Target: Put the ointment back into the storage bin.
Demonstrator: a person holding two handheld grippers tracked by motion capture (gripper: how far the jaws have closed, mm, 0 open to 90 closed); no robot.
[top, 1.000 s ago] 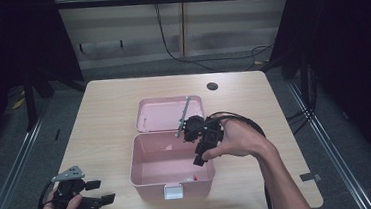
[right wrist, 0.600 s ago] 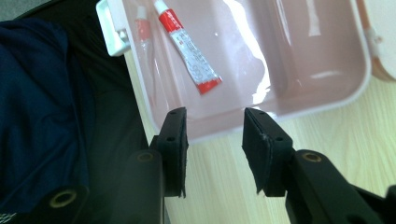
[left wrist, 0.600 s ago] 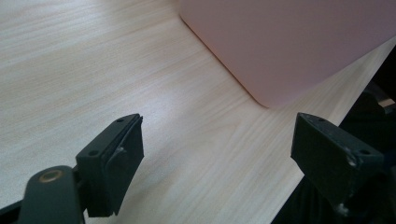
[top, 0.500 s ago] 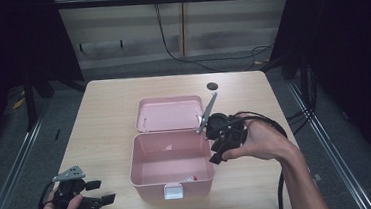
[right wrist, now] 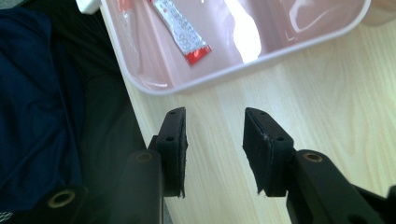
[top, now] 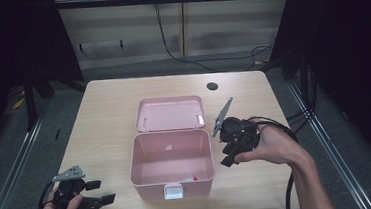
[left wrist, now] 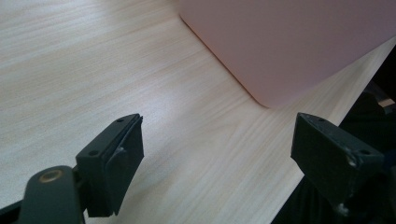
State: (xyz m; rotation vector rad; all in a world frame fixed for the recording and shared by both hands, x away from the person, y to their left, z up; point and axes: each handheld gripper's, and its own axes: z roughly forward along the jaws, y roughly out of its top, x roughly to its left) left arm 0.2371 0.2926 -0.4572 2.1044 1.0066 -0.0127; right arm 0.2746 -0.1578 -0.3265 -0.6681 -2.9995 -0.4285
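A pink box point(top: 172, 161) stands open mid-table, its lid point(top: 170, 113) lying flat behind it. Inside, near the front right corner, lies a small white-and-red packet point(top: 191, 178), also seen in the right gripper view as the packet point(right wrist: 182, 31). My right gripper point(top: 226, 160) hovers just right of the box, jaws open and empty; in its own view the gripper point(right wrist: 215, 140) points at the box rim point(right wrist: 233, 65). My left gripper point(top: 102, 191) rests at the front left of the table, open with nothing between its jaws; the box wall point(left wrist: 289, 42) shows ahead of it.
The wooden table point(top: 99, 121) has a round cable hole point(top: 212, 86) at the back right. The table's front edge lies close to both hands. A dark blue sleeve or garment point(right wrist: 37, 102) shows below the table edge. Cables trail from the right gripper.
My right gripper has drawn back out of the box and to the right, now beside it and empty. The packet lies in the box. The left gripper has stayed put.
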